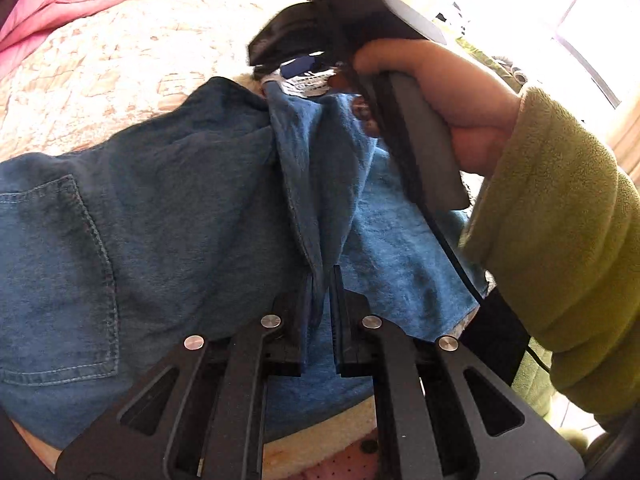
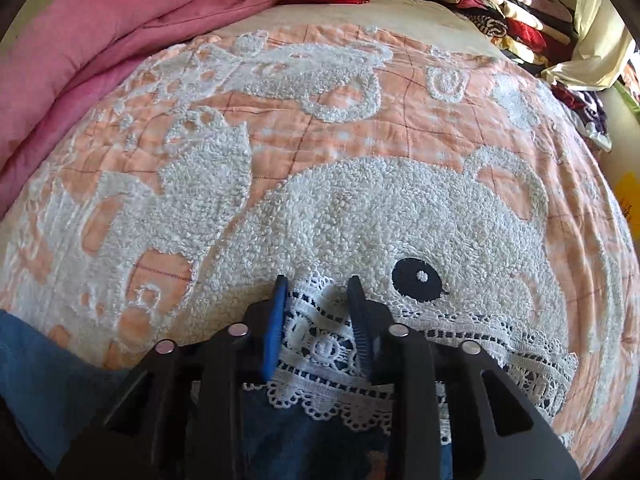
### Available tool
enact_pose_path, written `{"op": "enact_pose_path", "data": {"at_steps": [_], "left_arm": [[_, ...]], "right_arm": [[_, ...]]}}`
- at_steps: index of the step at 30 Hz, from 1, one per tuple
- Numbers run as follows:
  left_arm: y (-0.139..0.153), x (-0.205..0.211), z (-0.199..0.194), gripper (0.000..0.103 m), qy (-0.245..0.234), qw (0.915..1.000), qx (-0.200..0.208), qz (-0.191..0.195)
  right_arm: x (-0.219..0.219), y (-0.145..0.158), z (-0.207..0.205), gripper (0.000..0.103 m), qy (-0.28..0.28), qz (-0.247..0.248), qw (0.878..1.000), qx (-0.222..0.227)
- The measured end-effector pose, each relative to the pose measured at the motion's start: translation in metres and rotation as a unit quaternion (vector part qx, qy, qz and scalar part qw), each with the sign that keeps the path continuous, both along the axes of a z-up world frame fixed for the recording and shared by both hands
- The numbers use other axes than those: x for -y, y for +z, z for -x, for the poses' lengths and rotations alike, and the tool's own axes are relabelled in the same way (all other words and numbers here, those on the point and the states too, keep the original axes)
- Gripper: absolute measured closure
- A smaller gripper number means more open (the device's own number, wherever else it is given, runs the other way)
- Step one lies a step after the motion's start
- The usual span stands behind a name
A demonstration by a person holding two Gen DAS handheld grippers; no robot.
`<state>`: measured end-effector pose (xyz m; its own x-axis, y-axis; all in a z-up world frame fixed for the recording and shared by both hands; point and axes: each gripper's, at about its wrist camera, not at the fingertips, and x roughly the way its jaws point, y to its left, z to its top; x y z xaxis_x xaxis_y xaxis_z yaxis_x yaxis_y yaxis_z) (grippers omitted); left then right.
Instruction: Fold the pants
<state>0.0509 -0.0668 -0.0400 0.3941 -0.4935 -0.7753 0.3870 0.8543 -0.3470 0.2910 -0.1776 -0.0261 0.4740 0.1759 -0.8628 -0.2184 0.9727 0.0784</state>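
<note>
On the bed (image 2: 360, 128) lie the blue pants (image 1: 168, 216); the left tool (image 1: 320, 276) is clamped on a fold of them, and the right tool (image 2: 318, 284) pinches their white lace hem (image 2: 320, 344).

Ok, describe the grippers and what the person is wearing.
Left gripper: black linkage arms with silver round rivets, black pads. Right gripper: same black frame and rivets, blue ribbed pads, grey handle with a black cable. The right hand emerges from a fuzzy olive-green sleeve.

Bright daylight, window (image 1: 560, 20) blown out upper right; heavy fisheye bending edges; right tool (image 1: 304, 68) motion-blurred.
</note>
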Motion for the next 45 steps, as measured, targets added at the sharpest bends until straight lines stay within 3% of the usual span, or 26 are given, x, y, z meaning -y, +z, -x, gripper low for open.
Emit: {"op": "enact_pose_path", "data": {"at_steps": [4,8,11,13,14,21,25,31,36,45], "left_arm": [[0.001,-0.009,-0.004,0.097,0.011,0.9999,0.0,-0.002],[0.004,-0.013,-0.004,0.084,0.022,0.9997,0.003,-0.006],[0.004,-0.017,-0.004,0.082,0.031,0.9993,0.013,-0.016],[0.004,-0.016,-0.003,0.087,0.035,0.9988,0.021,-0.028],[0.004,-0.014,-0.001,0.103,0.036,0.9983,0.025,-0.039],[0.027,-0.012,0.016,0.103,0.007,0.9972,0.057,-0.047],[0.039,-0.012,0.027,0.103,-0.012,0.9962,0.071,-0.049],[0.033,-0.003,0.041,0.103,-0.045,0.9946,0.072,-0.059],[0.017,0.006,0.047,0.103,-0.065,0.9935,0.052,-0.078],[0.005,0.012,0.05,0.103,-0.079,0.9915,0.04,-0.096]], "right_arm": [[0.028,0.023,0.02,0.093,-0.01,-0.03,0.999,0.027],[0.065,0.053,0.049,0.093,-0.032,-0.08,0.995,0.044],[0.096,0.074,0.079,0.093,-0.045,-0.105,0.992,0.062],[0.11,0.084,0.095,0.093,-0.052,-0.116,0.989,0.069],[0.118,0.088,0.104,0.093,-0.057,-0.123,0.988,0.071],[0.167,0.1,0.179,0.093,-0.08,-0.17,0.98,0.069],[0.184,0.093,0.219,0.093,-0.094,-0.183,0.977,0.059],[0.201,0.061,0.265,0.093,-0.12,-0.197,0.973,0.018],[0.206,0.028,0.28,0.093,-0.143,-0.188,0.971,-0.023],[0.206,0.016,0.285,0.093,-0.15,-0.162,0.975,-0.036]]}}
